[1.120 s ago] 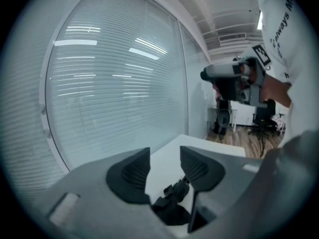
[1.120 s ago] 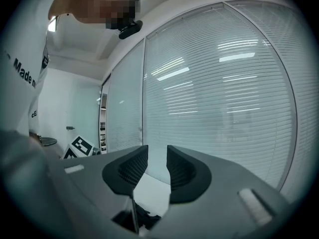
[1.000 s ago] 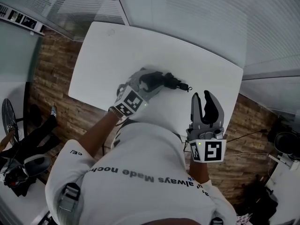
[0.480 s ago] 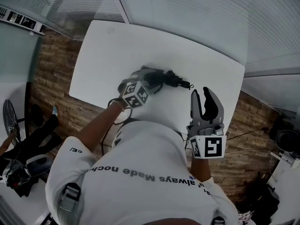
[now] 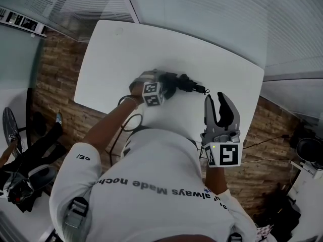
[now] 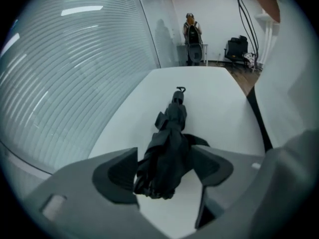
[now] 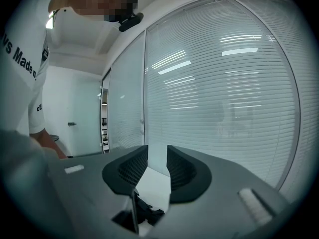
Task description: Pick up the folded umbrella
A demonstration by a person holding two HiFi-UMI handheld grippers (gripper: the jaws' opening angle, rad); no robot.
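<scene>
The folded umbrella [image 6: 172, 133] lies on the white table [image 5: 126, 49]. The left gripper's [image 6: 164, 169] 2 jaws have just been opening, and the umbrella sits between them. The right gripper [image 7: 157, 166] hangs over the table's edge, with its jaws a little apart and empty.

Head view: camera above the person, facing steeply down on the white desk [image 5: 116, 59] from mid-distance, with the folded umbrella [image 5: 187, 84] just above centre, toward 12 o'clock. Left gripper view: very near, looking down past its own fingers [image 6: 117, 176] along the umbrella toward the desk's far end at 12 o'clock. Right gripper view: roughly level, facing a blind-covered glass wall [image 7: 224, 83], umbrella at 6 o'clock. All three views share the desk and the umbrella.
</scene>
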